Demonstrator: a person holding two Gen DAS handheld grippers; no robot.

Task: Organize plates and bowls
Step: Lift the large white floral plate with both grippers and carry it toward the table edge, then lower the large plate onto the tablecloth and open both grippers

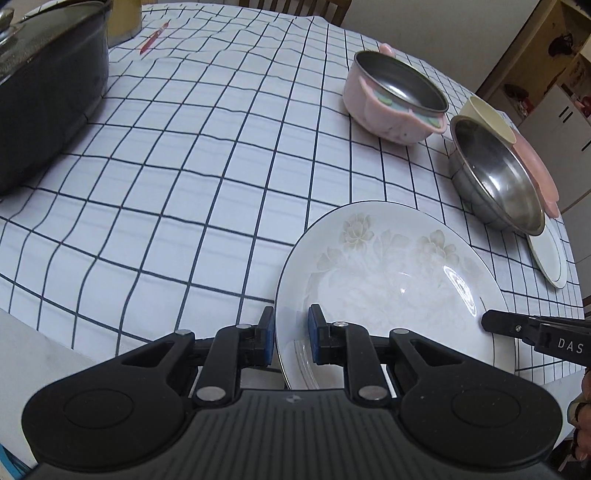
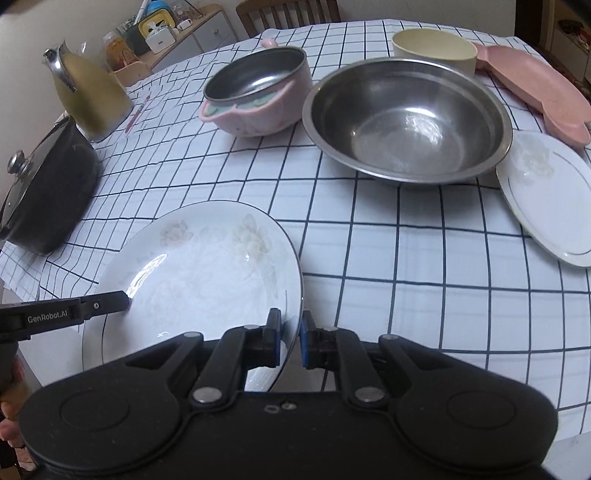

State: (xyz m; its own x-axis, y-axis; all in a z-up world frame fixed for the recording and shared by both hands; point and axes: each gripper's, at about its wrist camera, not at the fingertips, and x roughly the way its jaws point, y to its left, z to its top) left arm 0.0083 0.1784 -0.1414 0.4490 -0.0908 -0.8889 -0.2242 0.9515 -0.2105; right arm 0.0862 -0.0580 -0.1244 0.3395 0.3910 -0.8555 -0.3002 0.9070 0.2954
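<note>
A white deep plate with a pale flower print (image 1: pixel 391 280) (image 2: pixel 199 269) hangs low over the checked tablecloth near the table's front edge. My left gripper (image 1: pixel 291 338) is shut on its left rim and my right gripper (image 2: pixel 289 341) is shut on its right rim. Each gripper's finger shows in the other's view at the plate's far side. Behind it stand a large steel bowl (image 1: pixel 495 177) (image 2: pixel 406 118), a pink bowl with a steel liner (image 1: pixel 395 96) (image 2: pixel 255 96), a cream cup (image 1: pixel 487 118) (image 2: pixel 436 48), a pink tray (image 2: pixel 535 88) and a second white plate (image 1: pixel 548 258) (image 2: pixel 550 195).
A black lidded pot (image 1: pixel 48 85) (image 2: pixel 48 192) sits at the table's left side, with a yellow-green kettle (image 2: pixel 88 92) and a red pen (image 1: pixel 153 37) beyond it. A wooden chair (image 2: pixel 288 13) stands behind the table. A person's hand (image 2: pixel 11 410) holds the left gripper.
</note>
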